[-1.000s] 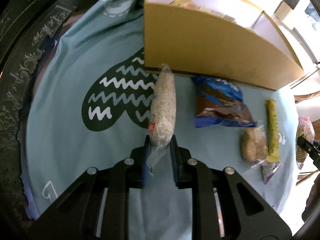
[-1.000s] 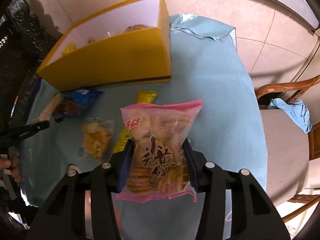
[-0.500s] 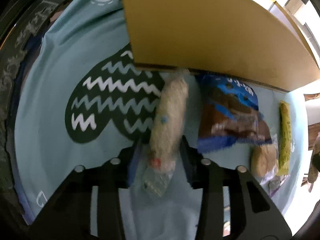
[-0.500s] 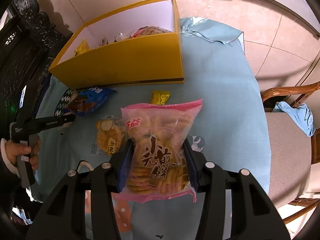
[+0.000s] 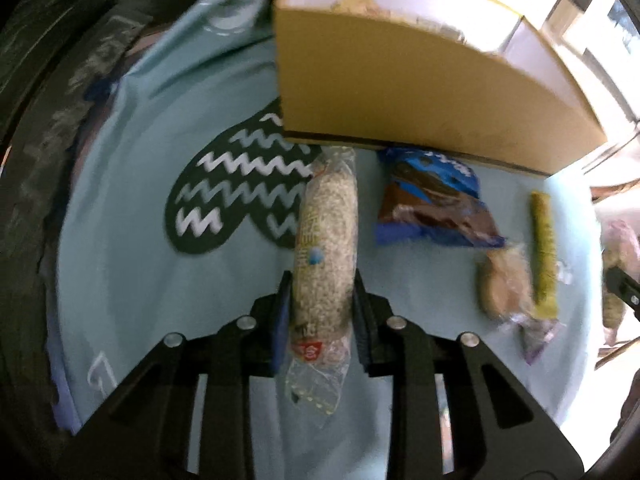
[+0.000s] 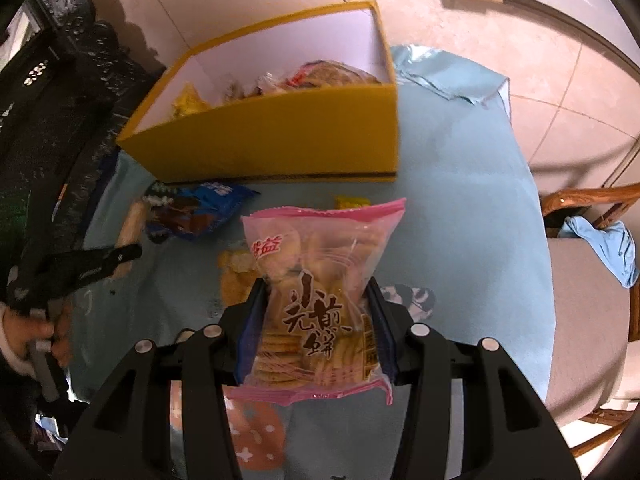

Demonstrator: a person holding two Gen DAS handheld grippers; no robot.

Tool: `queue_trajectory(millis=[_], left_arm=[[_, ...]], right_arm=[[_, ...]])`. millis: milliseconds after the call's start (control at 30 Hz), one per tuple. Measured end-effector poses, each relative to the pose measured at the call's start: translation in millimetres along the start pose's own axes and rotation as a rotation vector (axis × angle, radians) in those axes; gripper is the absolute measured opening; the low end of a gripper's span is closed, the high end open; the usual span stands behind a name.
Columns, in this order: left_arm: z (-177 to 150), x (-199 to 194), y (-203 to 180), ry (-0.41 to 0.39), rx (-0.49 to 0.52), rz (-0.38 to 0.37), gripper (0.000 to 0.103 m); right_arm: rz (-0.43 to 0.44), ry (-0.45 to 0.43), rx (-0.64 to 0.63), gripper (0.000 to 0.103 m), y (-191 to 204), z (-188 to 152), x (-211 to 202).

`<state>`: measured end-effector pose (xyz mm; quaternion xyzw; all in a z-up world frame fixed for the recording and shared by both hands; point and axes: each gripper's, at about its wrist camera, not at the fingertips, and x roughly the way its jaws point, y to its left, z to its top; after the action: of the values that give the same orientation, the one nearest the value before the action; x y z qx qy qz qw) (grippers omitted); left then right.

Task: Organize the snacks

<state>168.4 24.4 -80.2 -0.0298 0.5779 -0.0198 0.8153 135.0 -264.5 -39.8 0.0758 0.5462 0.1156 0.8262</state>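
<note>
My left gripper [image 5: 322,292] is shut on a long clear pack of puffed rice [image 5: 326,232], held just in front of the yellow box [image 5: 420,88]. My right gripper [image 6: 316,300] is shut on a pink bag of round crackers [image 6: 320,280] and holds it above the table, in front of the yellow box [image 6: 288,140], which has several snacks inside. The left gripper also shows in the right wrist view [image 6: 120,258].
On the light blue tablecloth [image 5: 140,240] lie a blue cookie bag [image 5: 432,200], a clear pack of biscuits [image 5: 504,284] and a yellow-green bar [image 5: 542,252]. A wooden chair with a blue cloth [image 6: 600,244] stands at the right.
My left gripper closed on the rice pack farther along it and rose, so the box's open top shows. My right gripper rose with the cracker bag, nearer the box.
</note>
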Motion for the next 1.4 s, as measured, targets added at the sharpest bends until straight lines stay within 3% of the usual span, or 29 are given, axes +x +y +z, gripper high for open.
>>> queue_trajectory(millis=[333, 600, 1033, 1233, 1333, 1400], left_arm=[[8.6, -97.1, -12.2, -0.138, 0.0, -0.039, 0.027], [23.7, -125.0, -36.8, -0.19, 0.032, -0.057, 0.027], [86.6, -131.2, -58.7, -0.273, 0.054, -0.087, 0.021], [135.7, -114.0, -59.9, -0.289, 0.044, -0.069, 0.015], [141.8, -108.4, -51.9, -0.296, 0.021, -0.058, 0.015], [126.5, -101.0, -44.5, -0.287, 0.017, -0.038, 0.033]], right_arm=[[0.06, -0.093, -0.056, 0.049, 27.7, 13.3, -42.1], [0.063, -0.161, -0.063, 0.049, 36.3, 29.5, -65.2], [0.045, -0.269, -0.054, 0.049, 45.8, 101.7, -70.6], [0.035, -0.272, -0.04, 0.049, 48.7, 140.8, -49.5], [0.059, -0.274, -0.044, 0.049, 48.2, 144.0, -45.5], [0.074, -0.263, -0.054, 0.049, 47.5, 137.7, -41.5]])
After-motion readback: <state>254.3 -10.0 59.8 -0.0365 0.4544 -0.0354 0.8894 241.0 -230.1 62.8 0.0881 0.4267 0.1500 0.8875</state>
